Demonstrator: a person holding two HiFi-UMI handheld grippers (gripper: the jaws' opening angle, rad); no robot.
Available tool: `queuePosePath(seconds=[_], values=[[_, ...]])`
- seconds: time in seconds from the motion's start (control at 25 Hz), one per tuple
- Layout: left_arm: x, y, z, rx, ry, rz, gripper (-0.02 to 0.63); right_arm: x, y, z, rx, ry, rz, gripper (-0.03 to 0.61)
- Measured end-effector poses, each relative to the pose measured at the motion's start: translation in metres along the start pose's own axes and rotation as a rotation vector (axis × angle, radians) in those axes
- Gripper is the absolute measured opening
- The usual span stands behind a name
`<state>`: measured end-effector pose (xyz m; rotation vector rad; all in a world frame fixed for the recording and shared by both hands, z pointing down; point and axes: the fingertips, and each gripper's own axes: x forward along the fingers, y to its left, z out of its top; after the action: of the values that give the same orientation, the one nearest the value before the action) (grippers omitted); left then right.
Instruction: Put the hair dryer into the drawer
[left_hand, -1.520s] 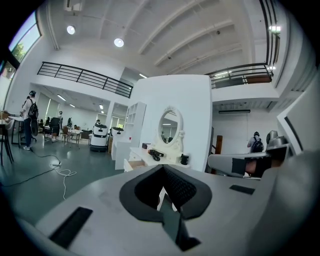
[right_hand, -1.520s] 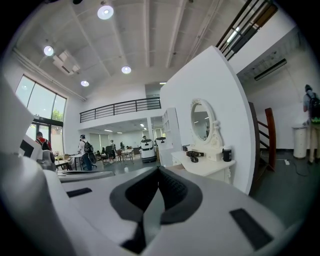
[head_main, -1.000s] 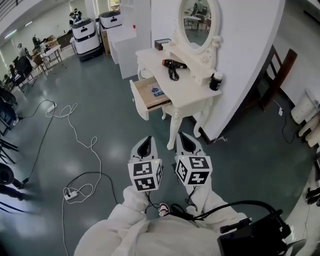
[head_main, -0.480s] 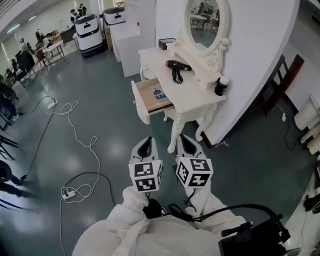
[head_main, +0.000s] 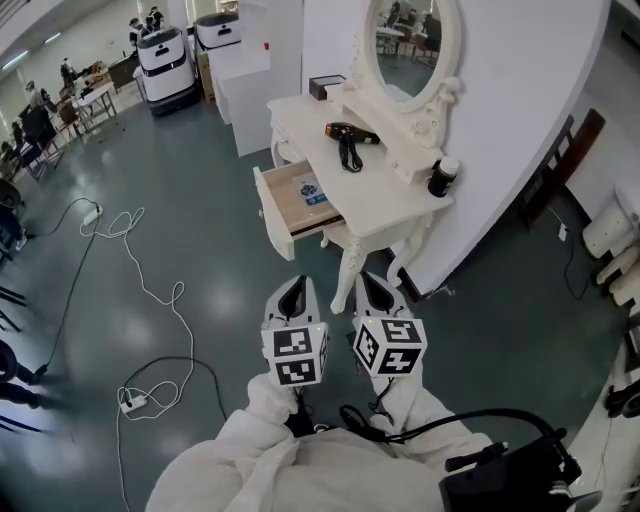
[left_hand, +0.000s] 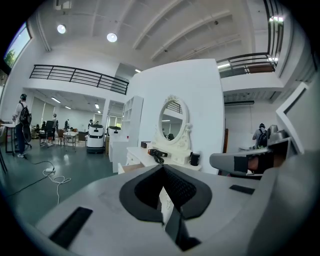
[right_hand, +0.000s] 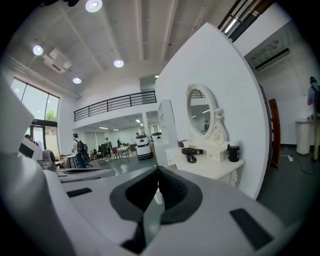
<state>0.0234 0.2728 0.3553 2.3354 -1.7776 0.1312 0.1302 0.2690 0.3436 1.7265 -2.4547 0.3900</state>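
A black hair dryer (head_main: 347, 135) with its coiled cord lies on top of the white dressing table (head_main: 395, 200), in front of the oval mirror. Below the tabletop on the left, the drawer (head_main: 292, 205) stands pulled out, with a small card lying inside. Both grippers hover side by side over the floor, short of the table. My left gripper (head_main: 293, 288) is shut and empty. My right gripper (head_main: 374, 282) is shut and empty too. The hair dryer (left_hand: 158, 154) and hair dryer (right_hand: 191, 152) show far ahead beyond each gripper's closed jaws.
A black jar (head_main: 438, 178) stands at the table's right end and a dark box (head_main: 325, 87) at its far end. White cables and a power strip (head_main: 130, 403) lie on the floor to the left. A wheeled robot (head_main: 163, 62) and cabinets stand behind the table. A curved white wall (head_main: 520, 110) backs it.
Both grippers and the camera have drawn closer to the dressing table, which now sits larger and lower in the head view. The jaws stay shut.
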Motion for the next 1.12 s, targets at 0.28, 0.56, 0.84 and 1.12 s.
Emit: queuePosePath(seconds=[0.28, 0.56, 0.84, 1.12], values=[[0.065, 0.038, 0.023, 0.007, -0.021, -0.014, -0.006, 0.070, -0.008, 0.018, 0.004, -0.011, -0.023, 0.061], [0.111, 0.071, 0.047, 0.019, -0.016, -0.042, -0.006, 0.123, -0.005, 0.043, 0.006, -0.014, -0.049, 0.061], [0.157, 0.098, 0.058, 0.011, 0.003, -0.070, -0.006, 0.174, -0.004, 0.057, -0.001, 0.000, -0.070, 0.061], [0.202, 0.126, 0.071, 0.007, -0.005, -0.101, -0.006, 0.224, -0.004, 0.075, -0.023, -0.002, -0.102, 0.061]])
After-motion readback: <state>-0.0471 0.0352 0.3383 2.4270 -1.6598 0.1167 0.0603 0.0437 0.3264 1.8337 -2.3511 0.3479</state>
